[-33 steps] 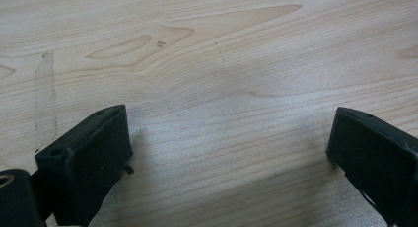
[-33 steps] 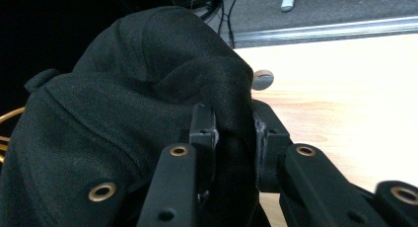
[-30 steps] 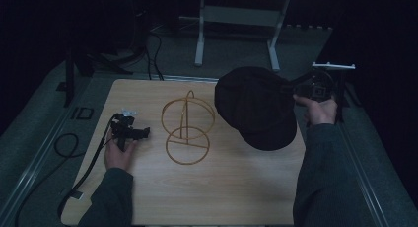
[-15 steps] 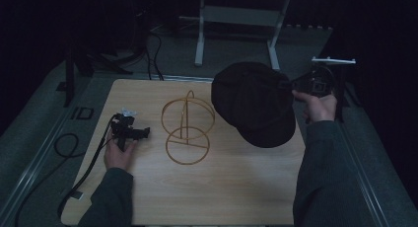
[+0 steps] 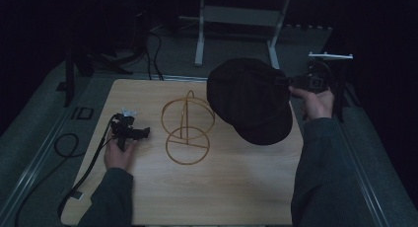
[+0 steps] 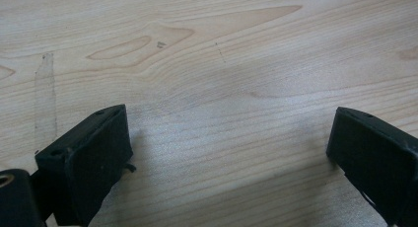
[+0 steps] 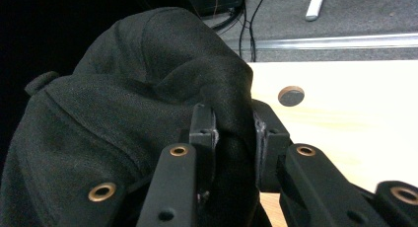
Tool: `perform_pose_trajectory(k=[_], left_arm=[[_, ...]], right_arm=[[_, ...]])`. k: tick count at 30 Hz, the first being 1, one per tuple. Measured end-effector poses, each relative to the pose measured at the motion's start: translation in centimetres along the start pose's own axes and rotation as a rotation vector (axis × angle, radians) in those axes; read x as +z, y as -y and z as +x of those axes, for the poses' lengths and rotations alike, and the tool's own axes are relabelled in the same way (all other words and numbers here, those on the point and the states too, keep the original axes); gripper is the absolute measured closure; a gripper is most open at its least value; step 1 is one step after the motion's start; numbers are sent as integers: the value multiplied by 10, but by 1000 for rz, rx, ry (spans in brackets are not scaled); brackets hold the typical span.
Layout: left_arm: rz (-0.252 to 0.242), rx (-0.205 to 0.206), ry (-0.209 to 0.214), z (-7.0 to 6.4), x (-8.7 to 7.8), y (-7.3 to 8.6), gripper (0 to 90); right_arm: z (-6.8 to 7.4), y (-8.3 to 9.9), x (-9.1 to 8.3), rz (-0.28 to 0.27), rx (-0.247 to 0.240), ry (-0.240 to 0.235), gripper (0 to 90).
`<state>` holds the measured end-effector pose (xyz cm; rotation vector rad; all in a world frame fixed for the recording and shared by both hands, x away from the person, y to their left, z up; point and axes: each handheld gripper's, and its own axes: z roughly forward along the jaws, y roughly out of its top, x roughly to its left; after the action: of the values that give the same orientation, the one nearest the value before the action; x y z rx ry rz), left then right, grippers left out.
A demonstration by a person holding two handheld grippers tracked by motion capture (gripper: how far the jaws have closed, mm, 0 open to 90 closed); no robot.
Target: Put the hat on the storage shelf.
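Observation:
A black cap (image 5: 249,101) hangs in the air over the table's right side, its brim toward the front. My right gripper (image 5: 291,81) is shut on the cap's back edge; in the right gripper view the jaws pinch a fold of the cap (image 7: 148,108) at my right gripper (image 7: 234,138). A brass wire stand (image 5: 187,128) made of rings and an upright loop sits at the table's middle, left of the cap. My left gripper (image 5: 143,133) rests on the table left of the stand, and in the left gripper view my left gripper (image 6: 226,148) is open over bare wood.
The wooden table (image 5: 222,192) has a dark round plug (image 7: 291,95) set in its top. A cable (image 5: 74,172) trails off the left edge. A white metal frame (image 5: 236,19) stands on the grey floor behind the table.
The cap has moved up and a little left with my right gripper. The left gripper has stayed where it was.

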<state>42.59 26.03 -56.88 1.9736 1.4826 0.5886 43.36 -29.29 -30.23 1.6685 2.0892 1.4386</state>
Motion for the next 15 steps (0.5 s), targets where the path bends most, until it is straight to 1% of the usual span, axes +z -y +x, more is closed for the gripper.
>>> perform_pose_trajectory(k=[10, 15], left_arm=[[0, 0, 0, 0, 0, 0, 27], [0, 0, 0, 0, 0, 0, 27]], right_arm=[[8, -5, 1, 8, -16, -11, 751], [11, -6, 2, 10, -17, -27, 751]])
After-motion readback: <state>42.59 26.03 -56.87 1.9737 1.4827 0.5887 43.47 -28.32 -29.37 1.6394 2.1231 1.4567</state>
